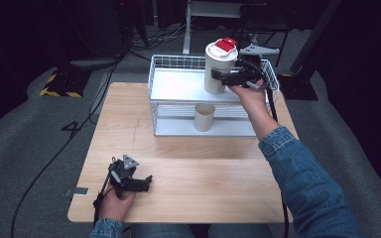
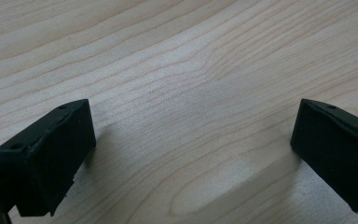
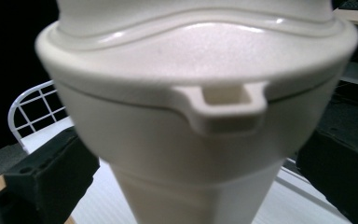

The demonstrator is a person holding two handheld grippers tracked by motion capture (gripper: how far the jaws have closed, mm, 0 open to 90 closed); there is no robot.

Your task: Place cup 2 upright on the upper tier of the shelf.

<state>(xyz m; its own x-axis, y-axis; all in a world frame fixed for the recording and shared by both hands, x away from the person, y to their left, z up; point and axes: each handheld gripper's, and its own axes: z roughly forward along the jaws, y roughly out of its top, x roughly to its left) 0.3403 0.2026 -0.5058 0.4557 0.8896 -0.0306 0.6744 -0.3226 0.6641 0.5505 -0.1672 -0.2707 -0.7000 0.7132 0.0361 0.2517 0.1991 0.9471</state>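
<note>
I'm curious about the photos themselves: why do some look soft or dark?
Right gripper view: the cream tumbler sits so close it blurs. Left gripper view: sharp wood grain on the table, soft shadows under the jaws. High view: bright table, surroundings nearly black.

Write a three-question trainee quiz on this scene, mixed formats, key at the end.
1. True or false: the lidded cup stands on the top shelf of the white wire rack.
2. Which sits on the rack's lower shelf? A) a small open cup B) a bowl C) a bottle
3. Fill in: the left gripper rests low over the wooden ____.

Key: 1 true; 2 A; 3 table.
</note>
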